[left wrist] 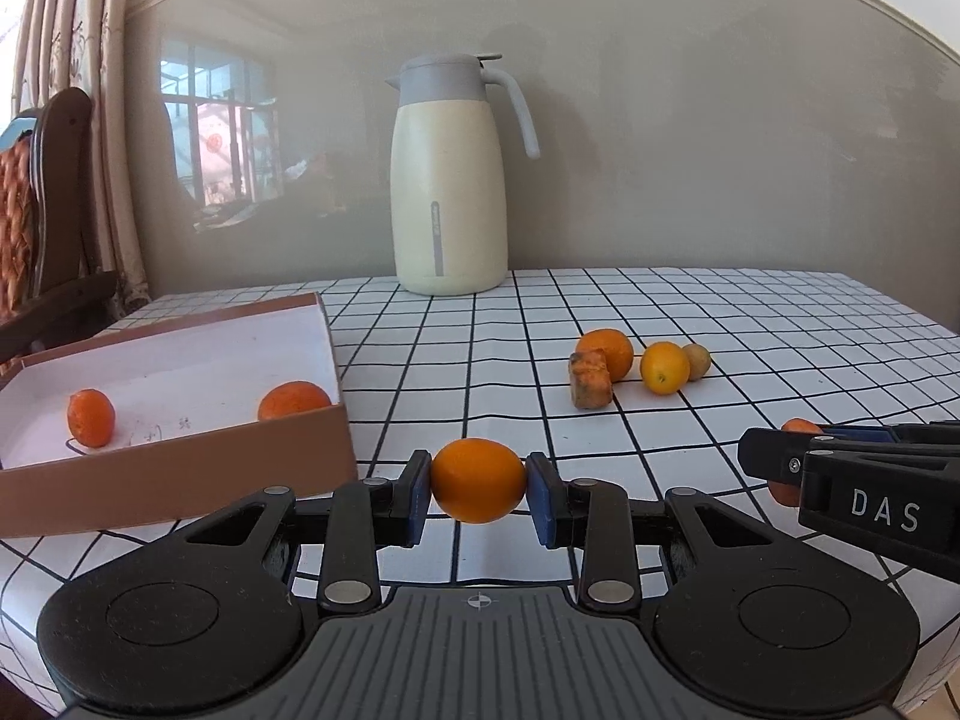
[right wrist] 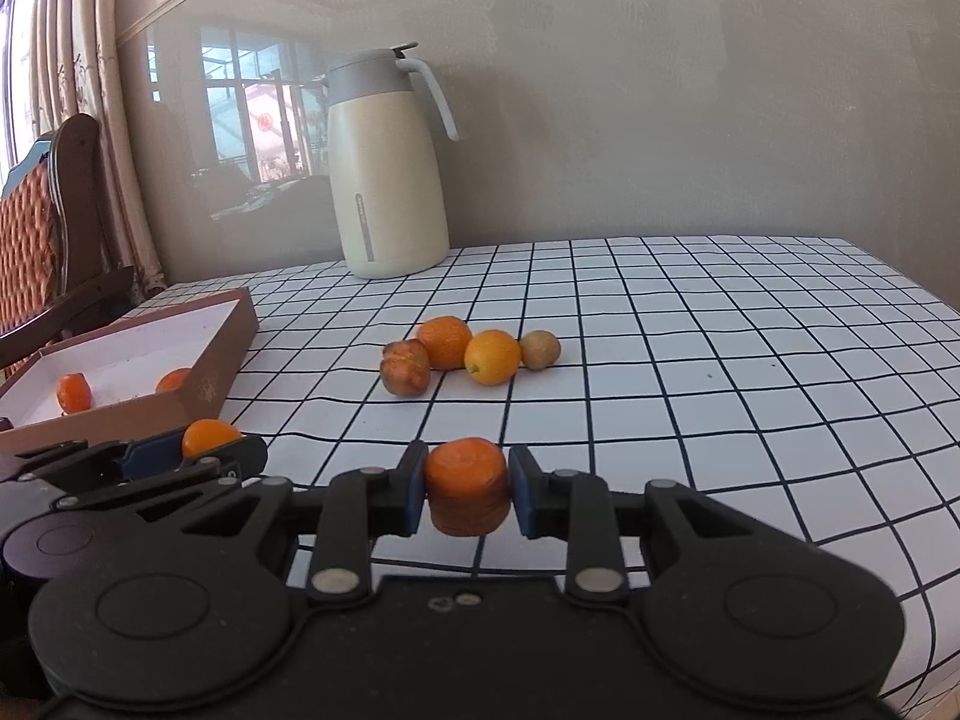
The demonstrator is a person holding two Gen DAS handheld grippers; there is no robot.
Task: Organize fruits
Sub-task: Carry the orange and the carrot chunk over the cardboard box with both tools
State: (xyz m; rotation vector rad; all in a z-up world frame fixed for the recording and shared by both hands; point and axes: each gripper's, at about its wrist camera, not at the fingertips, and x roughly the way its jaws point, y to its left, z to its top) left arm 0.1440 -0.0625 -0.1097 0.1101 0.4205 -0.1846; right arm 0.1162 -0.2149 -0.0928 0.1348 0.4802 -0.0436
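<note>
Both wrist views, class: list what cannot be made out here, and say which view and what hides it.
- Left wrist view: the carrot chunk is mostly hidden behind the right gripper's fingers.
- Right wrist view: the small orange shows only its top above the left gripper.
- Both views: the box floor near its front wall is hidden by that wall; one orange inside is half covered.
- The jug's label is too small to read.

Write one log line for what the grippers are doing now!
left gripper: shut on orange | right gripper: shut on carrot chunk | box: two fruits | table: four pieces

Both tools (left wrist: 478, 481) (right wrist: 467, 489) clamped, side by side
</note>
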